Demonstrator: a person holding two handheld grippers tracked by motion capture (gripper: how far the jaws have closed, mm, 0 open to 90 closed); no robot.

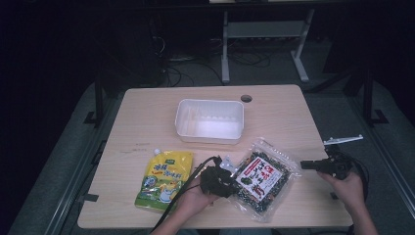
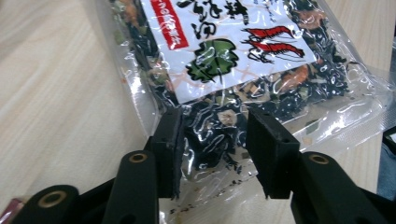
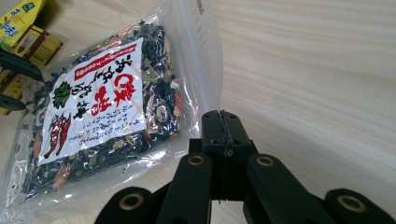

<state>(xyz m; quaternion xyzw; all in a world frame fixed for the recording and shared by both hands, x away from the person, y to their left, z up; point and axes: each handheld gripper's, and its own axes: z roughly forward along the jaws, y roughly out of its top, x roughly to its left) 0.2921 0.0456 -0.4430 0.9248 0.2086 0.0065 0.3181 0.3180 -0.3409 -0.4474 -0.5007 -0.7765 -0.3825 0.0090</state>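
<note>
Lying at lower centre-right of the high view: clear seaweed packet (image 1: 262, 177) on the wooden counter (image 1: 147, 117). Left gripper (image 2: 212, 149), jaws apart, straddling the packet's near edge, closure not complete. Right gripper (image 3: 223, 140), jaws pressed together, holding nothing, right of the packet. Yellow pouch (image 1: 164, 178) lower left; white tub (image 1: 209, 120) at centre, beyond both.

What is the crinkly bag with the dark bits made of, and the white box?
The crinkly bag looks like thin clear plastic film: shiny, wrinkled, with a paper-like printed label. The white box seems to be smooth, slightly see-through plastic, judging by its soft glow.
</note>
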